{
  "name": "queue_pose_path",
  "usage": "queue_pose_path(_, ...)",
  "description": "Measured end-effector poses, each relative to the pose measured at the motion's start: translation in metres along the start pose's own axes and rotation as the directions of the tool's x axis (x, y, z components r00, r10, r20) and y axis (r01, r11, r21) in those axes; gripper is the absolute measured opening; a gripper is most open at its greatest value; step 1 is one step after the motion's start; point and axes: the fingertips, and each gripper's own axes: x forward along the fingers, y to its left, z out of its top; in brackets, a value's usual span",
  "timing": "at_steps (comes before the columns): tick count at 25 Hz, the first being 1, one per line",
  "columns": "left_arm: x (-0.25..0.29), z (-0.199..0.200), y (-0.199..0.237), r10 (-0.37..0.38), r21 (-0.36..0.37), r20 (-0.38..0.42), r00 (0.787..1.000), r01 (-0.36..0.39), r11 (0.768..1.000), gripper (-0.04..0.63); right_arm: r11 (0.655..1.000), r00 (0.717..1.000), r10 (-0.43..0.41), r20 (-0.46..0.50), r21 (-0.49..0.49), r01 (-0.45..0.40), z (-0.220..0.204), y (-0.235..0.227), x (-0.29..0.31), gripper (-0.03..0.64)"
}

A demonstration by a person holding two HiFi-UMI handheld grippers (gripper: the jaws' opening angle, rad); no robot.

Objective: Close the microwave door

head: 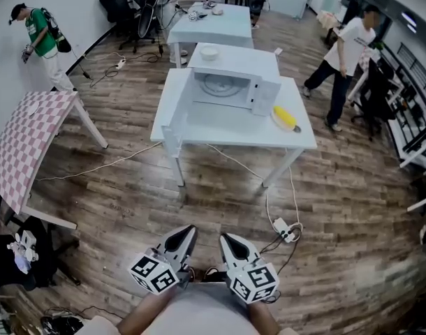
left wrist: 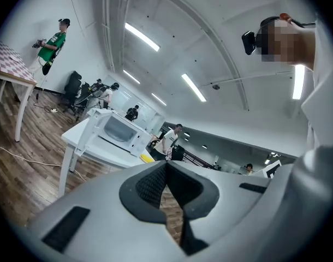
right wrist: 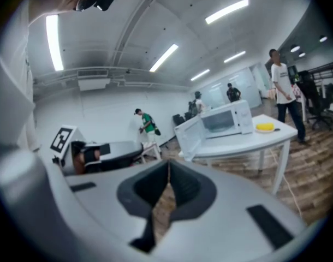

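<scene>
Both clenched shut w/ nothing held: left gripper (head: 187,232) & right gripper (head: 227,239), side by side at 6 o'clock near my body. I see the microwave (head: 223,89) on the desk (head: 227,135) at 12 o'clock, well apart, its door (head: 177,117) open on its 9 o'clock side.

No words, numbers or brands can be read. The cubes on the left gripper (head: 187,232) and the right gripper (head: 225,239) carry black-and-white square markers, which are patterns and not letters. The microwave (head: 227,89) panel's print is too small to make out.
</scene>
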Motion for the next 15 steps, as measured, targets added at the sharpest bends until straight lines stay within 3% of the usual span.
queue_pose_path(9, 0.026, 0.003, -0.009, 0.055, -0.001, 0.011, 0.998, -0.055, 0.999, 0.018, 0.999, 0.999, 0.043, -0.011, 0.012, -0.043, 0.010, -0.034, 0.002, 0.024)
queue_pose_path(15, 0.032, 0.003, 0.004, 0.054, -0.035, 0.010, 0.999, -0.053, 0.998, 0.018, 0.998, 0.998, 0.052, -0.019, 0.043, -0.051, 0.005, -0.039, 0.018, 0.023)
